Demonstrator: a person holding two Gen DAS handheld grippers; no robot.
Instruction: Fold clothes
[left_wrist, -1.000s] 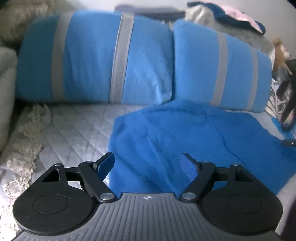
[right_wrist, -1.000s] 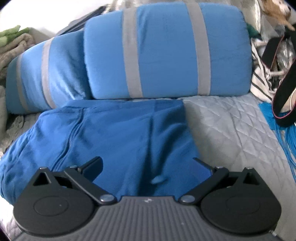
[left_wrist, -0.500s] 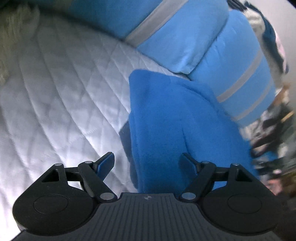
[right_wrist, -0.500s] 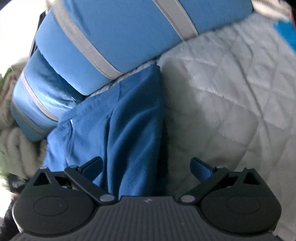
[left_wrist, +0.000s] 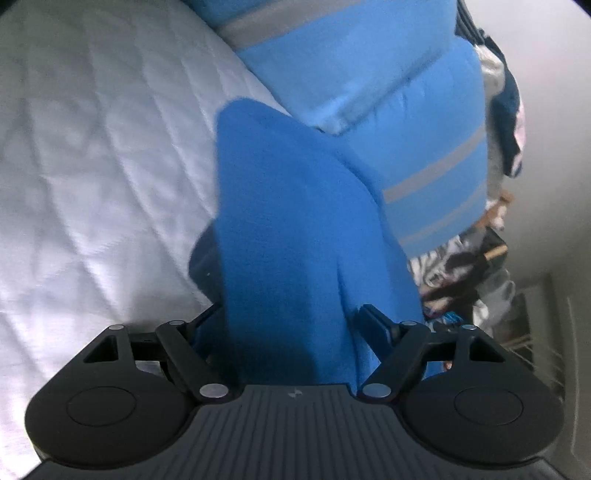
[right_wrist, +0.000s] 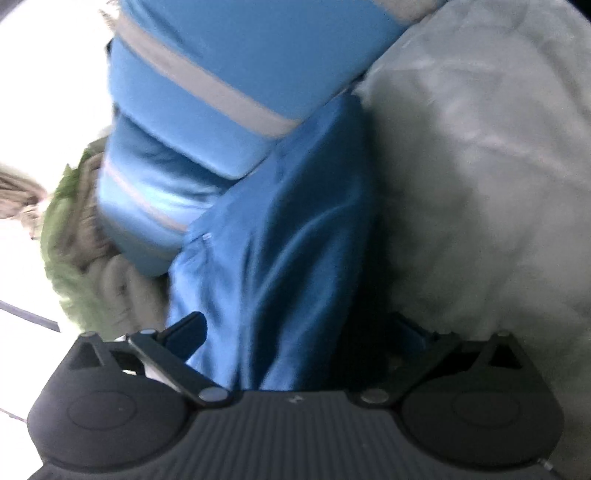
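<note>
**A:** What crowds the blue garment?

**B:** Two blue pillows with grey stripes lie along its far edge, and the cloth runs right up against them. In the right wrist view the same pillows sit at the far left, with a heap of green and beige fabric just beside them. In the left wrist view a blurred pile of clutter lies at the right, beyond the pillows; I cannot tell what is in it.

**A:** Any containers?

**B:** None that I can make out.

**A:** And the claws?

**B:** The left gripper stands spread wide, with the garment's edge running between its fingers. The pads do not seem to press on the cloth. The right gripper is also spread, the garment passing between its fingers. Its right finger is in dark shadow, so contact there is unclear.

**A:** Where is the free room?

**B:** The white quilted bedspread lies bare to the left of the garment in the left view. In the right view the bedspread lies bare to the garment's right. The garment forms a narrow band between them, near edge at the grippers, far edge at the pillows.
</note>
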